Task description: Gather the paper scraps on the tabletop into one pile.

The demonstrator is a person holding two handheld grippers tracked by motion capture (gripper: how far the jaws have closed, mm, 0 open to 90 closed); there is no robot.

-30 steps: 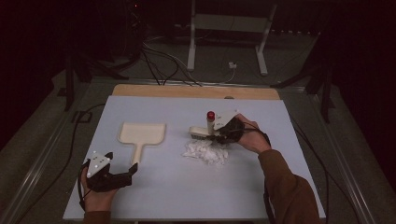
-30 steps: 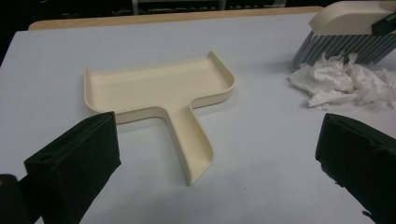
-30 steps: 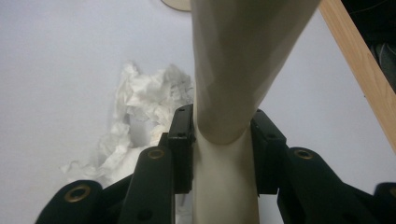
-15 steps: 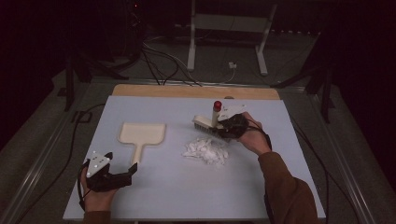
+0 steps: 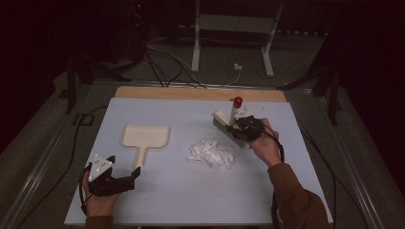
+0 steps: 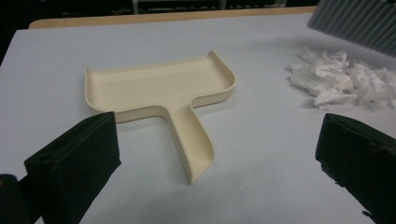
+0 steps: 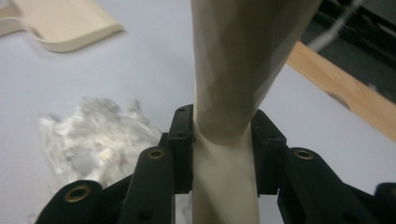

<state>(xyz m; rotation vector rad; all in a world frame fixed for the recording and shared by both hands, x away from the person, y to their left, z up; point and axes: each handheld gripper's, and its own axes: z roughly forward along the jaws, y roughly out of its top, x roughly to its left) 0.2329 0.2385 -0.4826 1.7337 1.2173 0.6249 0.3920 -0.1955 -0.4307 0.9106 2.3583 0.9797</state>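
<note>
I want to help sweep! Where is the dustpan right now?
In the high view the cream dustpan lies flat on the table's left half, left of the white paper scraps, its handle pointing toward the open left tongs.

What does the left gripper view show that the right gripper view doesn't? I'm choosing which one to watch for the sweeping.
Left gripper view alone: the whole cream dustpan with its handle, framed by the open left tool, plus the brush's grey bristles. Right gripper view alone: the right tool shut on the brush handle, and the table's wooden edge. Both share the shredded white paper pile and the pale tabletop.
</note>
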